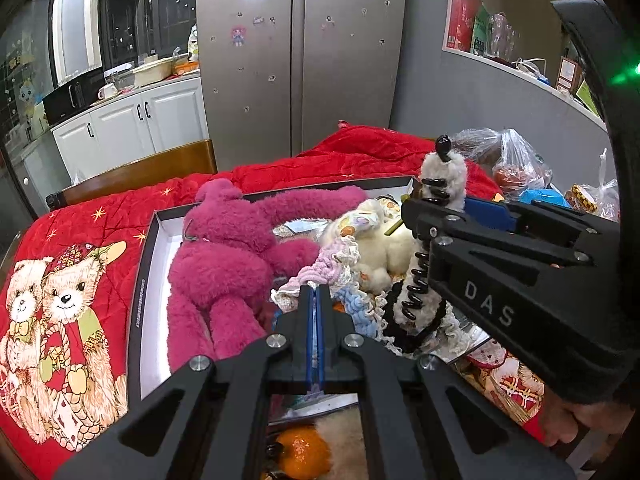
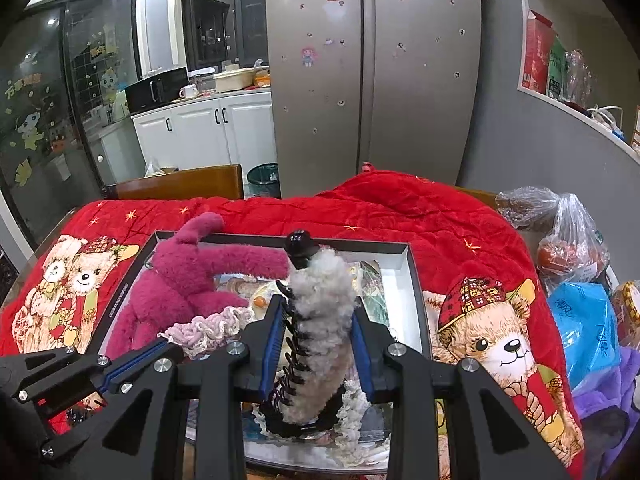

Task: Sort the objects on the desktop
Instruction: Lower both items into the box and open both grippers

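Fluffy white hair claw (image 2: pixel 320 320) with black teeth clamped upright in right tongs (image 2: pixel 318 344), above open box (image 2: pixel 412 280), left tongs (image 1: pixel 316 312) fully closed and empty just beside it, magenta plush (image 1: pixel 232 256) ahead-left inside box

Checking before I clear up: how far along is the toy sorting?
Done: pink plush and other soft items lie in the box. In hand: the right hand-held gripper is shut on a fluffy hair claw; the left hand-held gripper is shut. Left: placing the claw.
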A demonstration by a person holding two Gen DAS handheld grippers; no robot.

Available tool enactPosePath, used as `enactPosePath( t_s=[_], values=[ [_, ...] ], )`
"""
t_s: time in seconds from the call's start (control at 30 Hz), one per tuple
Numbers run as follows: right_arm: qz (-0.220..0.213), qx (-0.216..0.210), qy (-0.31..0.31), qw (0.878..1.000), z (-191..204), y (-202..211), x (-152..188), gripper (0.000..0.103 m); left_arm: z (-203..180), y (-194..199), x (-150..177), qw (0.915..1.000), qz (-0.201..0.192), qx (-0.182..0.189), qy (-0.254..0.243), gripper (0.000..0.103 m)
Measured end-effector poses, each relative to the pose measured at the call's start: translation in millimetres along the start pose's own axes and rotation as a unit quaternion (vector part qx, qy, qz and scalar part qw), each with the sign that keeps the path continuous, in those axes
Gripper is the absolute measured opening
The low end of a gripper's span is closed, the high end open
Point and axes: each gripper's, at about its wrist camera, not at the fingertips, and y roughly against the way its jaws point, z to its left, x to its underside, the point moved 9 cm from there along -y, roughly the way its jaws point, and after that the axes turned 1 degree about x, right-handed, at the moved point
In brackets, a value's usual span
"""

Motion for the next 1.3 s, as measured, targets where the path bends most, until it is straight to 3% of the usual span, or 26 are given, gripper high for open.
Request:
enactPosePath(
  t_s=[0.23, 0.3, 0.33, 0.37, 0.43, 0.47, 0.5, 0.67, 1.3],
  values=[
    [0.003, 0.000, 0.004, 1.000, 2, -2, 2, 0.032, 0, -4, 2, 1.0000, 0.007, -0.001, 0.000, 0.001],
    [0.004, -0.001, 0.004, 1.000, 2, -2, 2, 0.032, 2, -4, 1, 0.9999, 0.008, -0.005, 0.003, 0.007],
    [0.007, -0.005, 0.004, 1.000, 2, -2, 2, 0.033, 4, -5, 1, 0.9999, 0.010, -0.009, 0.005, 0.026],
    [0.008, -0.012, 0.001, 1.000, 2, -1, 1, 0.035, 8, -4, 1, 0.9998, 0.011, -0.013, 0.010, 0.055],
    [0.003, -0.019, -0.010, 1.000, 0, 2, -2, 0.052, 15, 0, -3, 0.9995, -0.006, -0.019, 0.024, 0.074],
    [-0.002, -0.020, -0.012, 1.000, 0, 5, -4, 0.064, 18, 3, -5, 0.9992, -0.013, -0.020, 0.031, 0.074],
    [-0.009, -0.018, -0.011, 1.000, 0, 8, -7, 0.067, 20, 5, -6, 0.9990, -0.015, -0.017, 0.038, 0.074],
    [-0.037, -0.006, 0.000, 0.999, -2, 23, -17, 0.076, 30, 10, -10, 0.9984, -0.019, -0.017, 0.050, 0.077],
    [-0.037, -0.014, -0.008, 0.999, -6, 25, -19, 0.076, 41, 24, -18, 0.9977, -0.034, -0.033, 0.050, 0.077]
  ],
)
